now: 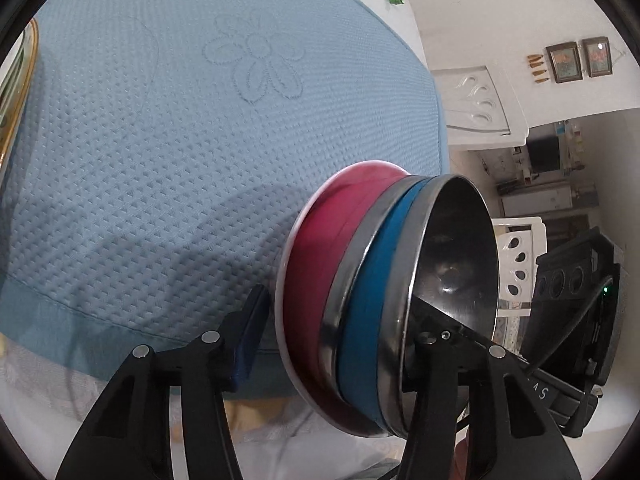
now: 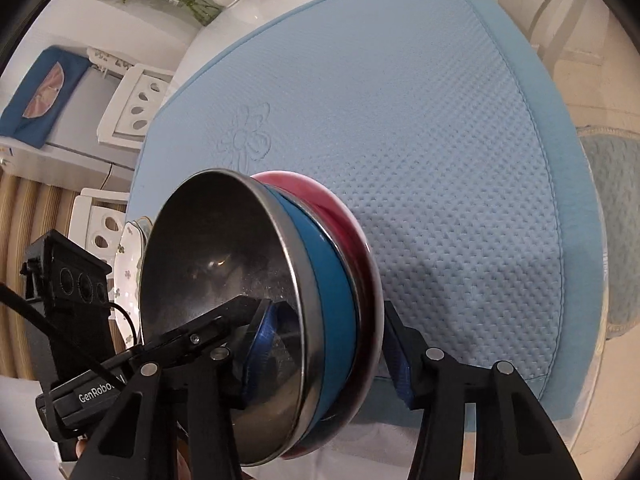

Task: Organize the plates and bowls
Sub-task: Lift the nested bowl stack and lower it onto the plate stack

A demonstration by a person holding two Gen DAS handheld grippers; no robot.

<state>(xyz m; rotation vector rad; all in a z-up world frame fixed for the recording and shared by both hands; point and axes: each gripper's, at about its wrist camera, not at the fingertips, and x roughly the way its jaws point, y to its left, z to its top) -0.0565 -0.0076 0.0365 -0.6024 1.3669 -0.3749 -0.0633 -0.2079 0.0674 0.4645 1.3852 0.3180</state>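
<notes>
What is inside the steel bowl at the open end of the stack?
One finger from each gripper: the right gripper's blue-padded finger and the left gripper's finger reach into the steel bowl. No food shows; those fingers hide its lower wall.

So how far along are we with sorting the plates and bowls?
Done: the bowls are nested into one stack, steel inside blue inside red. In hand: the left gripper and right gripper each straddle the stack's rim, which sits tilted over the blue mat. Left: setting the stack down, then the floral plate beyond it.
</notes>
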